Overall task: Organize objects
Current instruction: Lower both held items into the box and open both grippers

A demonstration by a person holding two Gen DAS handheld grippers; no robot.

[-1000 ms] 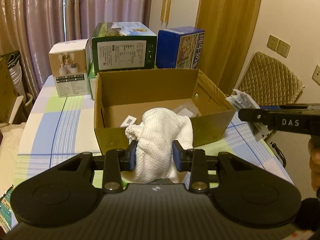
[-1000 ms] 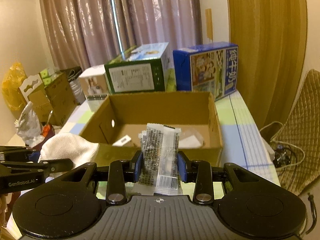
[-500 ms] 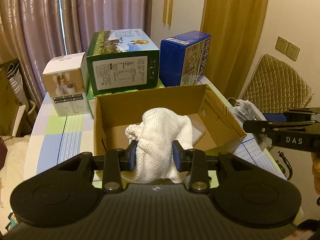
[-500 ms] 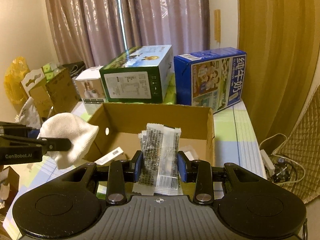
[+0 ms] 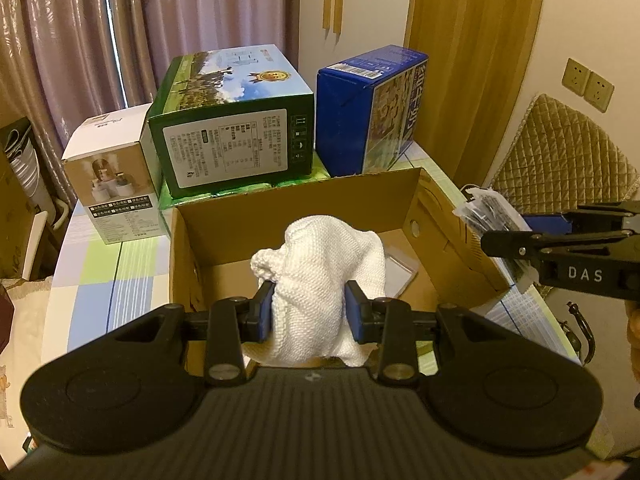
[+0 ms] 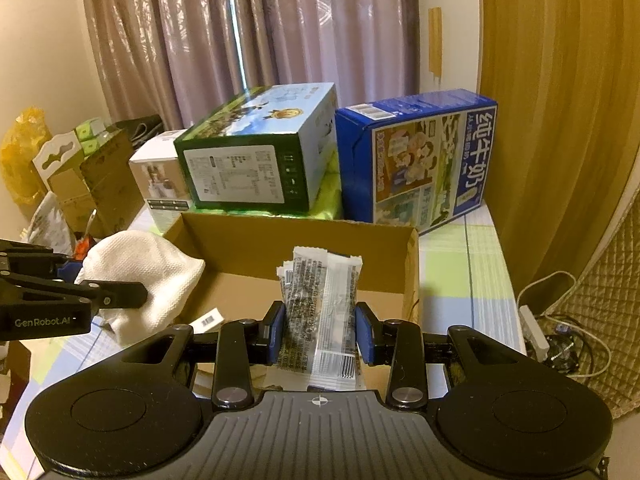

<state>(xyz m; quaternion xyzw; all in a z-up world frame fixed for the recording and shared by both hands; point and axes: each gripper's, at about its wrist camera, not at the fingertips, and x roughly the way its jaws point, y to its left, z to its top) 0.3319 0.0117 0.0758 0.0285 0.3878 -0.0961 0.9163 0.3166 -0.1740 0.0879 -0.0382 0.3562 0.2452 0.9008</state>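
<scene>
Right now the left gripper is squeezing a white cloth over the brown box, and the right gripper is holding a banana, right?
Not quite. The right gripper holds clear snack packets, not a banana; the right wrist view shows that. The rest is right: the left gripper squeezes the white cloth over the brown box.

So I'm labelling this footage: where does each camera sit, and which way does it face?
Left wrist: rides the left tongs, clamped on a white knitted cloth, facing the open brown cardboard box; right tongs at right.
Right wrist: rides the right tongs, clamped on clear printed snack packets, facing the same box; left tongs at left.
Shared: box, cloth, packets, green carton, blue carton.
</scene>
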